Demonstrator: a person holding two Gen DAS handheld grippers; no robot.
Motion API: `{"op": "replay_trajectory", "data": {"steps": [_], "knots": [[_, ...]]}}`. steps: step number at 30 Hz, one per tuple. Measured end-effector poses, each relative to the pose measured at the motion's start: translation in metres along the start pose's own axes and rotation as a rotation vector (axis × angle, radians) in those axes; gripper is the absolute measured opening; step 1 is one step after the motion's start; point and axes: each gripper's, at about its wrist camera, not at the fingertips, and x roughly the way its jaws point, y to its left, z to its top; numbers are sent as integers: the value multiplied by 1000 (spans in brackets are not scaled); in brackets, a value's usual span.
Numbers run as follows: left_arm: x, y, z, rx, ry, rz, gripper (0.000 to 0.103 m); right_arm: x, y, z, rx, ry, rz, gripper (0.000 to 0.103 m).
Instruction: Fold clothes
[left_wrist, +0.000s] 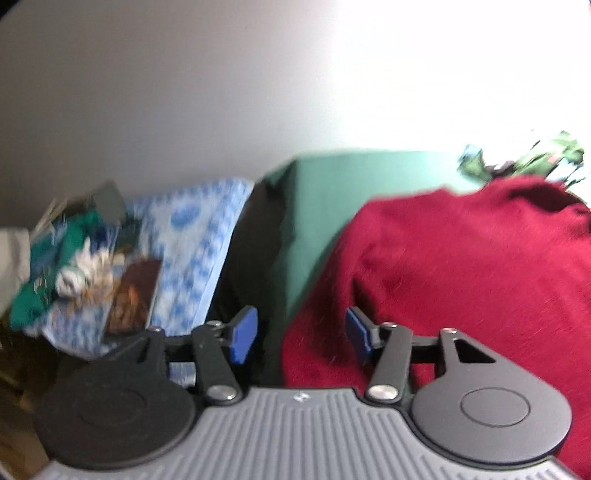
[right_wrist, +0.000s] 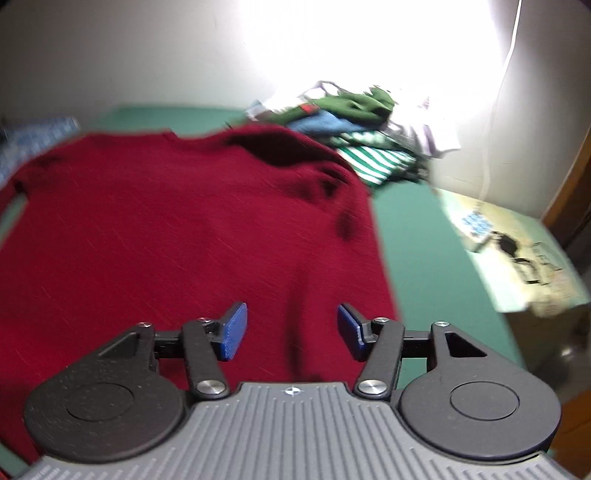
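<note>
Your right gripper (right_wrist: 291, 328), parted and empty, hangs over the red sweater (right_wrist: 177, 229) filling the frame's left. Your left gripper (left_wrist: 301, 332), likewise empty, has the sweater at lower right.

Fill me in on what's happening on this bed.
A person holding two claws is folding clothes. A dark red knitted sweater lies spread on the green bed sheet. The left claw and right claw both stand open above it, gripping nothing. A heap of unfolded green and striped clothes waits behind.
</note>
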Motion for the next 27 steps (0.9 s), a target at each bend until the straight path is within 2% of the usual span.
{"op": "replay_trajectory", "data": {"steps": [3,6,7,8,9,10,14,17,22,27], "knots": [[-19,-28,13,41,-45,-39,78,7,-18,-16,-18,69,8,57],[-18,-67,15,52,-26,-110,76,18,-32,-24,24,106,51,51],[-13,-82,11,57,5,-133,72,22,-37,-25,50,116,70,45],[-8,-97,8,63,37,-157,64,25,-42,-26,78,124,94,29],[-2,-113,4,68,68,-180,57,27,-47,-26,95,124,111,20],[3,-128,0,76,99,-202,55,27,-52,-26,95,109,116,10],[12,-181,-26,163,179,-214,56,22,-74,-18,52,28,30,8],[19,-199,-41,180,226,-209,56,28,-105,-12,16,-2,-70,8],[25,-216,-54,150,277,-173,57,56,-142,-15,-69,-3,-186,8],[21,-221,-56,117,280,-124,60,96,-160,-25,-91,31,-206,9]]}}
